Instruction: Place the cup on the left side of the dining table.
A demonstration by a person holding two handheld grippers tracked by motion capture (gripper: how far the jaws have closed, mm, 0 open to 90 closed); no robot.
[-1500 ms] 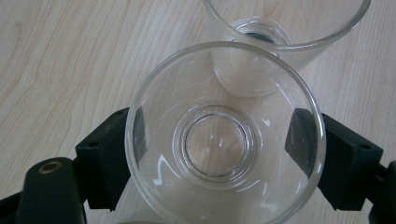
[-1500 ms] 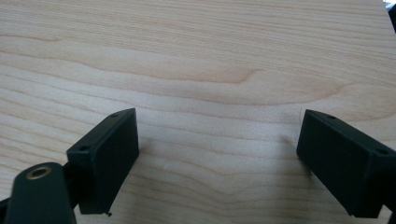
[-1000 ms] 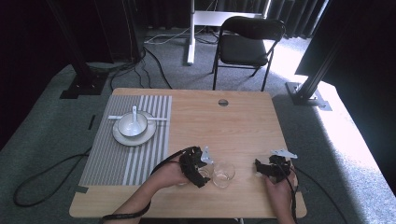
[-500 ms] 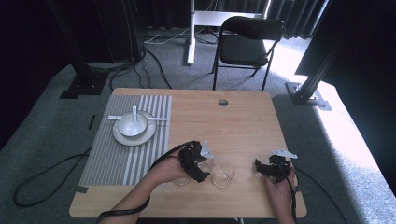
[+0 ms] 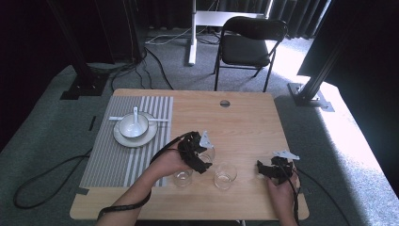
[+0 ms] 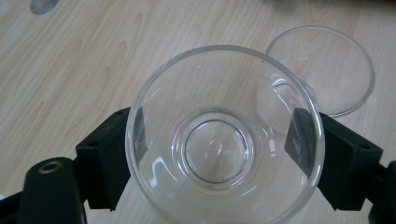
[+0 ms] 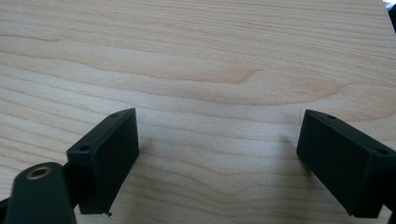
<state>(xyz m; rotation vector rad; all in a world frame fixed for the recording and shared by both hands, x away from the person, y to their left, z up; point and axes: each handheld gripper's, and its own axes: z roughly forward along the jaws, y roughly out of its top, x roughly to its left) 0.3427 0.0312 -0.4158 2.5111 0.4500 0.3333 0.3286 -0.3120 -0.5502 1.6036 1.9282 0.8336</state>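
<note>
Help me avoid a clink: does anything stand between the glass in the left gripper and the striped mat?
Nothing visible on the straight way there. The glass, clamped in the left gripper, has bare table toward the mat. Another glass stands by the mat's near edge, beside that path.

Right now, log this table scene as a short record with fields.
left gripper: shut on a clear glass cup, seen from above its open mouth
right gripper: open, jaws wide over bare wood
other glasses: one near the left hand, one between the hands
placemat: striped, at the table's left
plate: on the placemat, carrying a white bowl with a spoon
table: light wood
</note>
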